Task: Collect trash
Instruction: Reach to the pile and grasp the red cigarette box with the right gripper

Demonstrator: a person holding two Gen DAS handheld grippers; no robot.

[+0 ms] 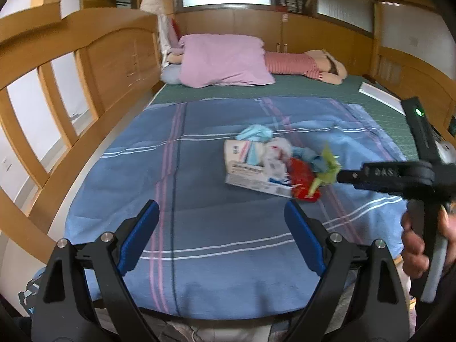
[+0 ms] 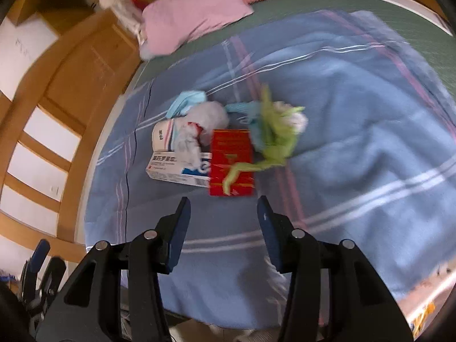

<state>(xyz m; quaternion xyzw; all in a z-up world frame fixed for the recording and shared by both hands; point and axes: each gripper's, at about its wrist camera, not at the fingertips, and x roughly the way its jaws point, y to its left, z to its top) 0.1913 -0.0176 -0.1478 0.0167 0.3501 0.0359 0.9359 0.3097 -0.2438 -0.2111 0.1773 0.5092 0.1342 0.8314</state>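
A pile of trash lies on the blue striped blanket (image 1: pixel 199 199): a white medicine box (image 1: pixel 250 181), a red packet (image 1: pixel 302 181), crumpled white and pale blue wrappers (image 1: pixel 256 134), and a green wrapper (image 1: pixel 327 168). The right wrist view shows the same white box (image 2: pixel 176 168), red packet (image 2: pixel 230 162) and green wrapper (image 2: pixel 273 139). My left gripper (image 1: pixel 222 213) is open and empty, short of the pile. My right gripper (image 2: pixel 223 208) is open and empty just before the red packet; its dark body reaches in from the right in the left wrist view (image 1: pixel 379 173).
A pink pillow (image 1: pixel 225 59) and a doll in a striped dress (image 1: pixel 305 64) lie at the far end of the green mattress (image 1: pixel 313 88). A wooden bed frame (image 1: pixel 57 91) runs along the left. A white flat object (image 1: pixel 379 97) lies at the far right.
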